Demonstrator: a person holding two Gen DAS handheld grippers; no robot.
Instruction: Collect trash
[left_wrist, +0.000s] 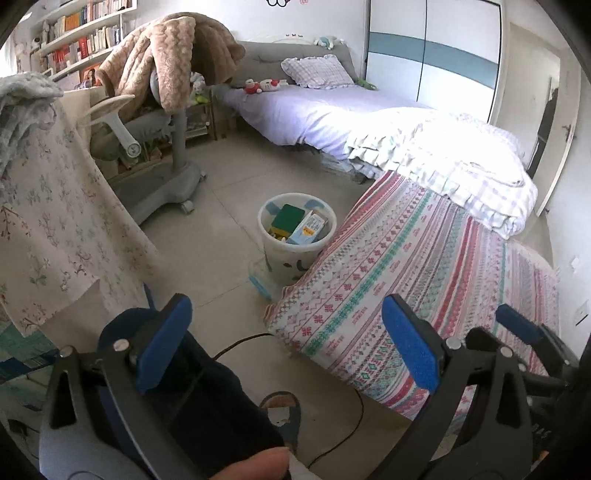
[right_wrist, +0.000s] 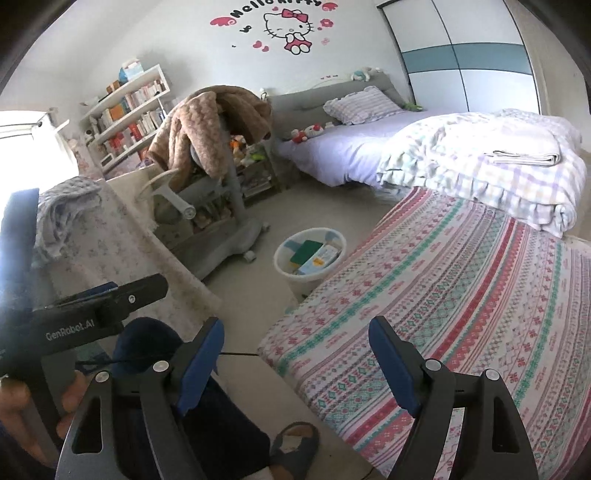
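Now, bin (left_wrist: 297, 254): white round bucket on the pale floor tiles, with light blue marks inside the rim and a dark drawn pattern on its front wall; it stands upright, touching the edge of the striped cloth.
Bin place: near the middle of both views, between the chair and the striped cloth, well apart from both grippers.
Trash in bin: a dark green flat box (left_wrist: 291, 218) leaning on the left, and a light blue carton (left_wrist: 308, 230) with a yellow and orange label beside it; both lie tilted, and their tops come up near the rim.
Left gripper (left_wrist: 284, 345): blue pads spread wide, nothing between them; below it are the floor, a black cable and a dark trouser leg.
Right gripper (right_wrist: 295, 363): blue pads apart, nothing between them; it hangs over the near corner of the striped cloth.
Striped cloth (left_wrist: 424, 273): red, green and white bands, covering a low surface at the right.
Chair (left_wrist: 162, 122): grey, on wheels, with a brown blanket over its back.
Bed (left_wrist: 332, 110): lilac sheet, checked quilt folded at its foot.
Foot (right_wrist: 295, 443): in a blue slipper, on the floor by the leg.
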